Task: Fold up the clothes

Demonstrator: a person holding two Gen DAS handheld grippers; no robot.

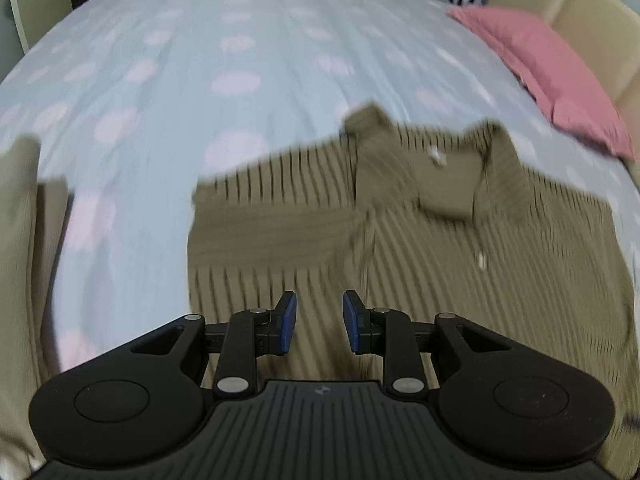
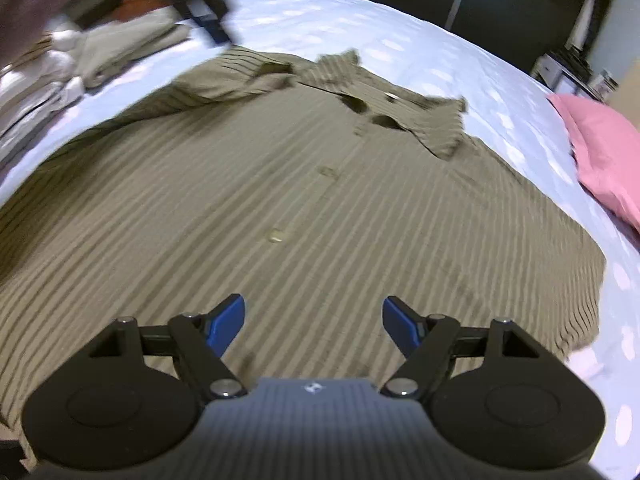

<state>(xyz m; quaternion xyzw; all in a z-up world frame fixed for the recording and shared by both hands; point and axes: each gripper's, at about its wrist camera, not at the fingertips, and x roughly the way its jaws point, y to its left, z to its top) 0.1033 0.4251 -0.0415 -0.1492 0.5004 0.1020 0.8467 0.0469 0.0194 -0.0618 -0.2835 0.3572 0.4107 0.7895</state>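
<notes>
An olive striped button-up shirt (image 2: 280,208) lies spread flat on the bed, front up, collar (image 2: 400,116) at the far end. The same shirt (image 1: 460,248) fills the lower right of the left wrist view, its left sleeve folded inward. My left gripper (image 1: 319,322) hovers over the shirt's left part, open with a narrow gap and nothing between its blue pads. Above the shirt's lower front, my right gripper (image 2: 313,326) is wide open and empty. In the right wrist view the left gripper (image 2: 204,8) shows blurred at top left, held by a hand.
The bed (image 1: 240,60) has a pale blue cover with pink dots. A pink pillow (image 1: 552,76) lies at the far right by a beige headboard (image 1: 580,12). Folded beige and white clothes (image 2: 80,56) are stacked at the shirt's far left. Dark furniture stands beyond the bed.
</notes>
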